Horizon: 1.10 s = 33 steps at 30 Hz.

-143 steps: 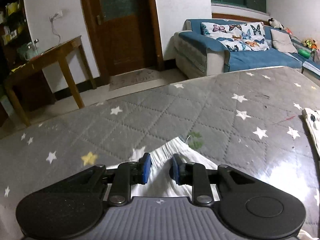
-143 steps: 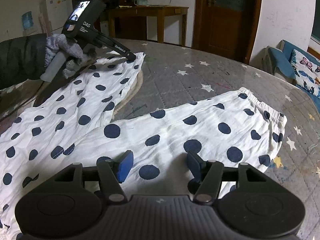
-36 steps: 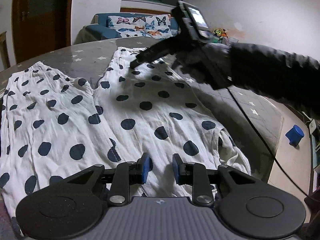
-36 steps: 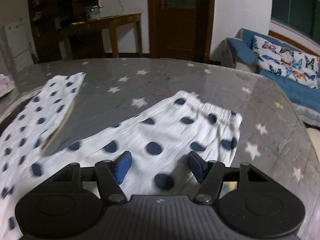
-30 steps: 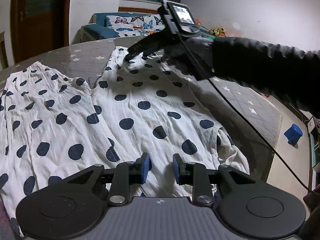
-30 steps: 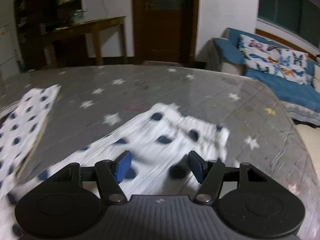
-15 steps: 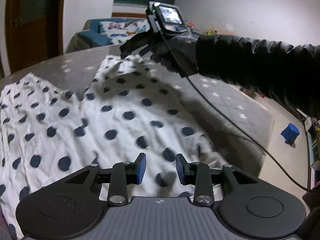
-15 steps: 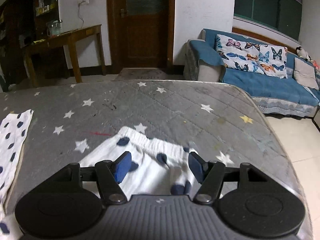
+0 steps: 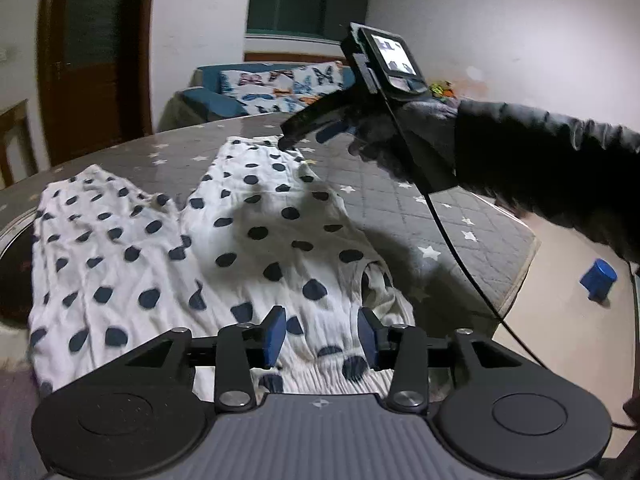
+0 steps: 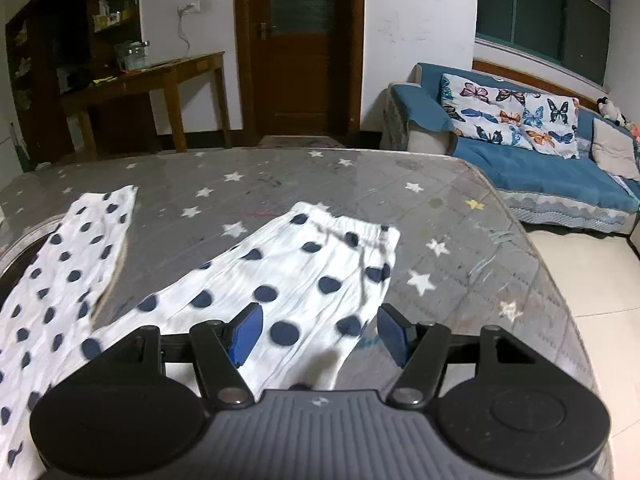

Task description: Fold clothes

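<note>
Left wrist view: the white trousers (image 9: 248, 240) with dark dots lie flat on the grey worktop (image 9: 460, 216) with stars. The two legs point away, toward the far side. The waist end is near the camera. The left tongs (image 9: 322, 334) hang just over that waist end. Their jaws are opening, and the cloth shows between them, but the blue pads do not press on it. Across the worktop a gloved hand (image 9: 404, 140) with a dark sleeve holds the other tool, low over the far end of one leg. I cannot tell from here if it touches the cloth.

Right wrist view: the right tongs (image 10: 320, 334) are spread wide and pinch nothing. They hover over one trouser leg (image 10: 304, 280), just short of its gathered cuff (image 10: 352, 232). The other leg (image 10: 68, 264) lies off to the left, with bare worktop between the two.

I think the trousers are now spread out and no fold is made yet. The next move, I think, is to pinch one leg at its cuff and at the waist. Both tongs should lift together and lay that leg over the other, edge on edge, so no wrinkles get trapped.
</note>
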Tool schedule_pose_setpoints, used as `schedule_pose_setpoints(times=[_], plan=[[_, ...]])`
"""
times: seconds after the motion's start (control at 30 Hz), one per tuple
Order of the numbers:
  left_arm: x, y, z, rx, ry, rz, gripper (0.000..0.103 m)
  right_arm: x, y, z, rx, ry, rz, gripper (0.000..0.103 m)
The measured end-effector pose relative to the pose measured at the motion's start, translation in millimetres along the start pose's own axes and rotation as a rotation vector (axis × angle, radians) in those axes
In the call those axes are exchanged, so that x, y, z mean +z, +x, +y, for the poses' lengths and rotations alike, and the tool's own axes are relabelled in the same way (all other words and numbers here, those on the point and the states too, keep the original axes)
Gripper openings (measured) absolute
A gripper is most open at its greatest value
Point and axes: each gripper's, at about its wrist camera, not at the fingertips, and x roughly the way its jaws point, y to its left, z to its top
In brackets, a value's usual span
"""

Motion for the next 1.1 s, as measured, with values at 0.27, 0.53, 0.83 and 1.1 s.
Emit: schedule_pose_setpoints(times=[0.27,0.53,0.83,1.1], plan=[[-16.3,-18.5,-6.8,0.052,-0.044,-0.028,0.044,-16.5,-3.8,15.4,0.021,-0.02,0.005,0.064],[-21.1,-8.9,-23.5,0.039,-0.004,-0.051,0.044,-23.9,-10.4,11.3,0.008,-0.016,0.011,0.064],[-10.7,39.4,-53.4,0.009,0.133,-0.008,0.047,-20.0,11.3,-19.6,0.011,0.066,0.04,0.055],[-8.7,60.1,-52.7,0.01,0.142,0.027,0.042,0.8,58.0,-42.7,-0.012,0.157,0.041,0.052]])
